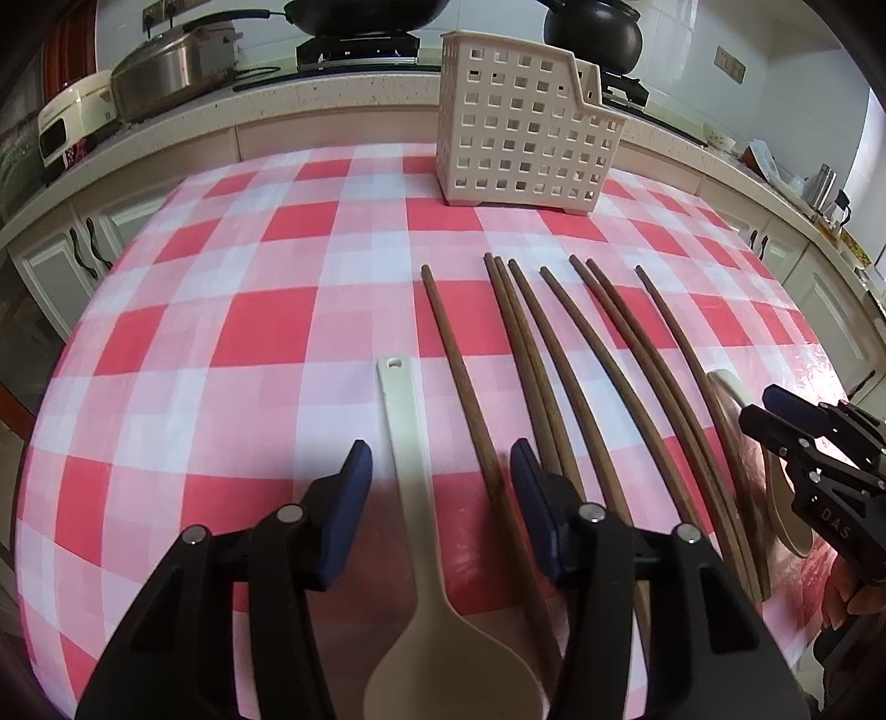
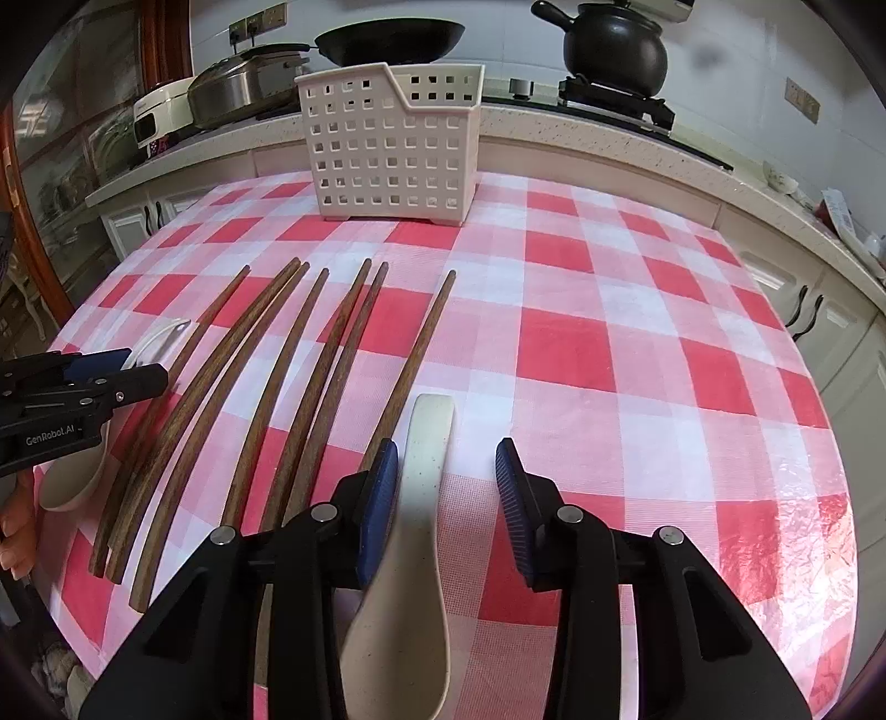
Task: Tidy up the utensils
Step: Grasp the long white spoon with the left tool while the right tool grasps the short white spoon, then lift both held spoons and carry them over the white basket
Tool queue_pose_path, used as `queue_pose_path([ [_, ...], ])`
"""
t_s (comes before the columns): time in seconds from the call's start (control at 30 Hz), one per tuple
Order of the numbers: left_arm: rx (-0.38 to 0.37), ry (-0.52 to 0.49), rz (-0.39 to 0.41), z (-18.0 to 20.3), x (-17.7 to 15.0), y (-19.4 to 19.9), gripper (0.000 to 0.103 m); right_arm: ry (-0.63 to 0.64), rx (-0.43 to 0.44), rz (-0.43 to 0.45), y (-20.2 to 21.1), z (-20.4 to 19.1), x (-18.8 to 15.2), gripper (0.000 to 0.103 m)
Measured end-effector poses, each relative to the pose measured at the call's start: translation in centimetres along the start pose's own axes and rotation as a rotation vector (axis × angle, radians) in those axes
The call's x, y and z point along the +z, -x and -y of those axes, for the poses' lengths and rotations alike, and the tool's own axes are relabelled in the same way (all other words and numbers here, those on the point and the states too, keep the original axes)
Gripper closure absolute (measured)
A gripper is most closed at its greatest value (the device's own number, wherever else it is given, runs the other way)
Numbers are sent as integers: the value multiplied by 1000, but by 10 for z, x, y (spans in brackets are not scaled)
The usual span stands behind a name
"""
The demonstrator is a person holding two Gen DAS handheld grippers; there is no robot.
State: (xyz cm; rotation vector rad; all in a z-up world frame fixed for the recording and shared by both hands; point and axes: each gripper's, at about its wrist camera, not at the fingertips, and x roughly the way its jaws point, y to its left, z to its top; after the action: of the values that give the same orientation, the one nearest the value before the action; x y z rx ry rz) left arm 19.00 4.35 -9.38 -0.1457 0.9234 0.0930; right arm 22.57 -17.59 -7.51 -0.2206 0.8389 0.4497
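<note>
Several brown wooden chopsticks (image 1: 559,360) lie side by side on the red checked tablecloth (image 1: 221,332); they also show in the right wrist view (image 2: 310,376). A cream rice spoon (image 1: 412,471) lies left of them, between the fingers of my open left gripper (image 1: 440,459). A speckled cream ceramic spoon (image 2: 423,459) lies right of them, between the fingers of my open right gripper (image 2: 446,459). The right gripper shows at the right edge of the left wrist view (image 1: 797,426), the left gripper at the left edge of the right wrist view (image 2: 122,371). A cream perforated utensil basket (image 1: 526,122) stands at the table's far side (image 2: 387,138).
Behind the table runs a kitchen counter (image 1: 332,94) with a stove, a black wok (image 2: 393,39), a black pot (image 2: 614,50), a steel lidded pan (image 1: 171,72) and a white appliance (image 1: 72,122). White cabinets (image 2: 803,299) lie below the counter.
</note>
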Motion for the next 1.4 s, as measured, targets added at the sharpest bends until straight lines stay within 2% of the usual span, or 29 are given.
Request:
queue_pose_path([
  [0.13, -10, 21, 0, -5, 1, 0, 61, 0, 23, -12, -3, 1, 0, 67],
  [0.27, -27, 30, -2, -7, 3, -2, 68, 13, 29, -24, -8, -1, 2, 73],
  [0.4, -42, 33, -5, -7, 3, -3, 86, 21, 32, -29, -11, -3, 2, 79],
  [0.53, -52, 24, 3, -4, 1, -1, 93, 26, 29, -24, -11, -3, 2, 84],
  [0.7, -64, 16, 14, -1, -1, 4, 93, 32, 24, -13, -8, -5, 2, 86],
  [0.8, -40, 8, 14, 1, -2, 4, 93, 27, 23, -14, -7, -5, 3, 86],
  [0.97, -13, 1, 15, 2, -3, 4, 82, -14, 42, -32, -12, 2, 3, 85],
  [1.1, -1, -7, 7, 3, -3, 1, 81, -8, 42, -32, -13, 2, 3, 85],
  [1.23, 5, -17, 8, 4, -3, 0, 83, 5, 47, -32, -14, 0, 4, 86],
  [1.3, 4, -21, 8, 5, -3, 0, 93, 16, 38, -18, -12, -2, 4, 86],
  [1.4, 0, -27, 20, 6, -3, 4, 93, 30, 22, 13, -5, -5, 3, 86],
])
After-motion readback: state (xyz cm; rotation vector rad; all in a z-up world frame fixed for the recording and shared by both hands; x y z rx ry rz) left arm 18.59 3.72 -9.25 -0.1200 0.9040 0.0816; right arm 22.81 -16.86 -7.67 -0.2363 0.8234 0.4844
